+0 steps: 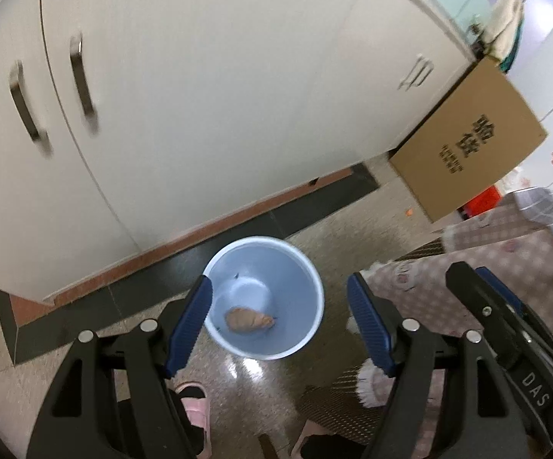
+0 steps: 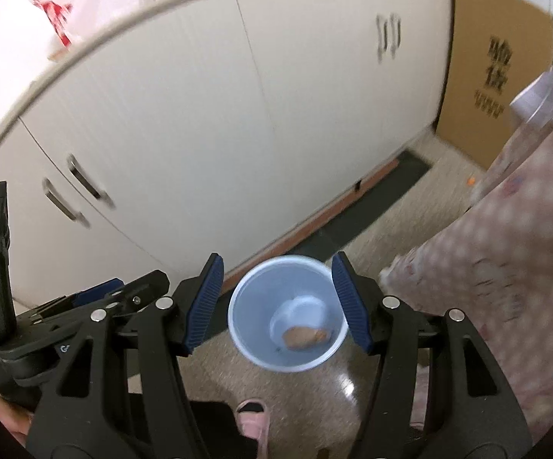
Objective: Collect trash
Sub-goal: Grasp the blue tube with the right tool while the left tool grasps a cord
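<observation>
A light blue trash bin [image 1: 263,298] stands on the floor by the cabinet base. A crumpled brown piece of trash [image 1: 249,319] lies at its bottom. My left gripper [image 1: 278,323] is open and empty, held above the bin. In the right wrist view the bin [image 2: 288,315] and the brown trash [image 2: 303,337] show between the fingers. My right gripper [image 2: 276,302] is open and empty above the bin. The right gripper's body also shows at the right of the left wrist view [image 1: 506,329].
White cabinets [image 1: 200,95] with metal handles [image 1: 81,80] stand behind the bin. A cardboard box [image 1: 471,137] leans at the right. A table with a patterned cloth [image 2: 506,248] is on the right. Pink slippers [image 1: 196,409] are below on the glossy floor.
</observation>
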The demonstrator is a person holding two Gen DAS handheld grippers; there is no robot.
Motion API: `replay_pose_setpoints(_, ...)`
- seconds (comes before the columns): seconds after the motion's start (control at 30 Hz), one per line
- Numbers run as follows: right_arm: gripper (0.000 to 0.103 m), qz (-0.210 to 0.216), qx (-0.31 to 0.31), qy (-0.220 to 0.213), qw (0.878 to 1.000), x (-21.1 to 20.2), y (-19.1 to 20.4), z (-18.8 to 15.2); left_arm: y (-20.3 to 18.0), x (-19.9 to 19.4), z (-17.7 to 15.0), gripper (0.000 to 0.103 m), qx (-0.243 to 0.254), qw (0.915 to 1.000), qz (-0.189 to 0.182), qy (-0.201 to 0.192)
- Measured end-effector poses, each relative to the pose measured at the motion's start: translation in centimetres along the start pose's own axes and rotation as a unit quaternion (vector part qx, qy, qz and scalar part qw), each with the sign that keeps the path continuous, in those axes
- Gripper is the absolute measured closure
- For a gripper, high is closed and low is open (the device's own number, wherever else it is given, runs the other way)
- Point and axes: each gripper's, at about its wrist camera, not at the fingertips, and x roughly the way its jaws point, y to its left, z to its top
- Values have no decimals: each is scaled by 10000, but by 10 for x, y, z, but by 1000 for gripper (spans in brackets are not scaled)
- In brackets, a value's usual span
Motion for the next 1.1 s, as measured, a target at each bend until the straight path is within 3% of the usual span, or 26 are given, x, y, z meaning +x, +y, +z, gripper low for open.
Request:
replay_pose_setpoints(0.27, 44, -397, 36, -1104, 9931, -115, -26, 18, -74, -77, 3, 32, 595, 9937, -613, -724)
replay_pose_setpoints(0.4, 45, -665, 397, -1585, 9843, -177, -66, 21, -141, -105, 0, 32, 1212, 9826, -1091, -884)
replay_pose_setpoints(0.57, 45, -946, 1119, -1791, 9729, -232, -142, 17, -222, -121, -15, 32, 1964, 9638, -1526, -964)
replay_pose_setpoints(0.67, 52, -1153, 1366, -1778, 9677, -250, -177, 10, -274, -115, -32, 32, 2456, 9511, -1666, -856)
replay_pose_setpoints(0.77, 57, -1088, 1568, -1532, 9696, -249, -207, 6, -299, -104, -45, 32, 2609, 9479, -1690, -696)
replay_pose_setpoints(0.97, 64, -644, 1766, -937, 9777, -216, -228, 16, -297, -91, -41, 32, 2314, 9594, -1452, -693)
replay_pose_setpoints(1.1, 64, -797, 1679, -659, 9804, -190, -223, 27, -290, -86, -31, 32, 2175, 9647, -1295, -720)
